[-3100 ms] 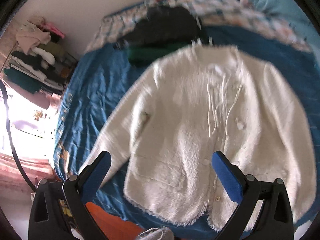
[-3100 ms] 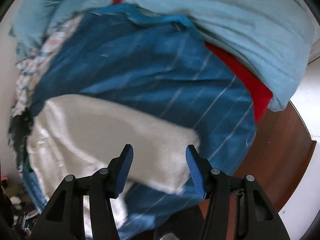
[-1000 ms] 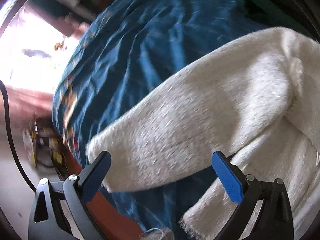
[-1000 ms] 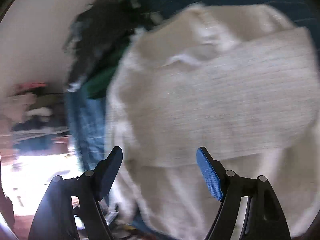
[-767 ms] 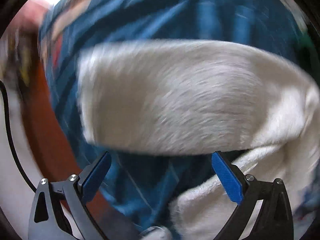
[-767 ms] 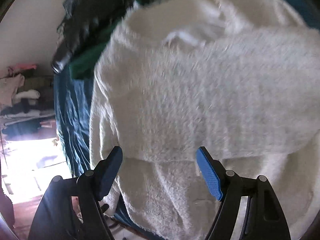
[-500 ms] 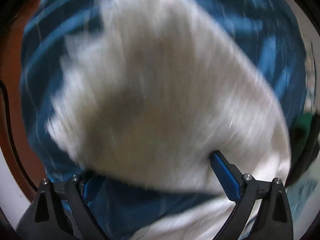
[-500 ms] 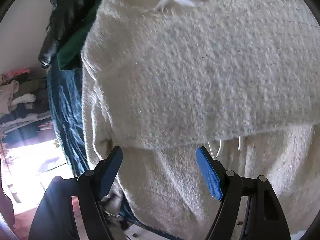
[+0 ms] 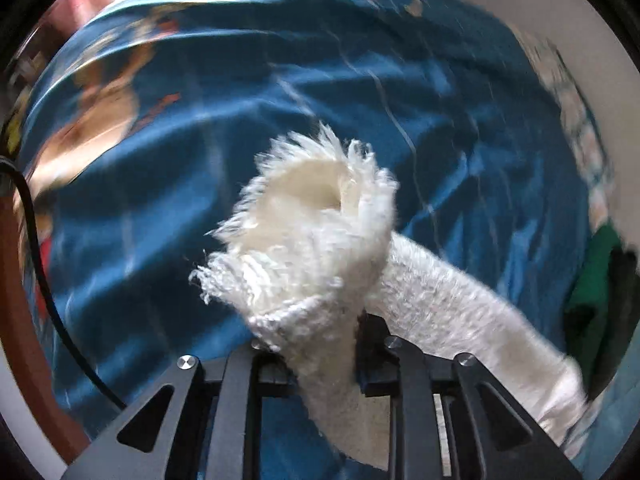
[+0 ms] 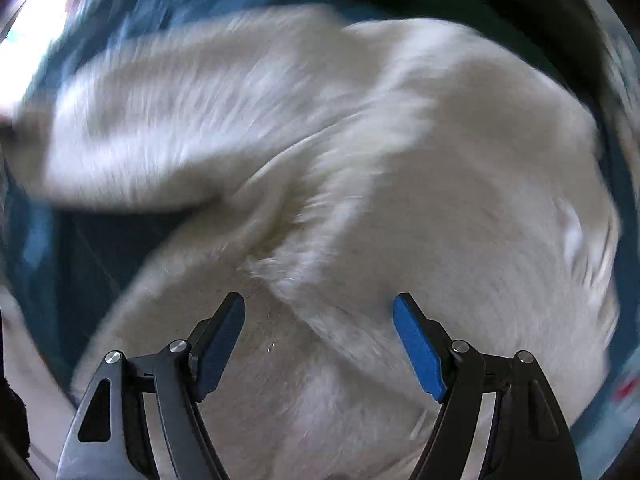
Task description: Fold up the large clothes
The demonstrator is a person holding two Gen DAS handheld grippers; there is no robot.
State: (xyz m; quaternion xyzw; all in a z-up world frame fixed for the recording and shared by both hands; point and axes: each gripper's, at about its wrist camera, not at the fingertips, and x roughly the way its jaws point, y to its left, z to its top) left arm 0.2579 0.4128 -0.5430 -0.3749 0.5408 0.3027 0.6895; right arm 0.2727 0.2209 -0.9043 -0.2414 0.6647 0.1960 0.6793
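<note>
A shaggy, long-pile white fleece jacket (image 10: 400, 152), its cuff (image 9: 316, 216) frayed into loose tufts, lies over a smooth, faintly sheeny blue cotton-like bedsheet (image 9: 280, 80) creased with fine folds. The left gripper (image 9: 324, 364) shows matt black plastic arms studded with bright metal pins, while the right gripper (image 10: 319, 344) carries textured blue rubbery pads (image 10: 416, 348).
</note>
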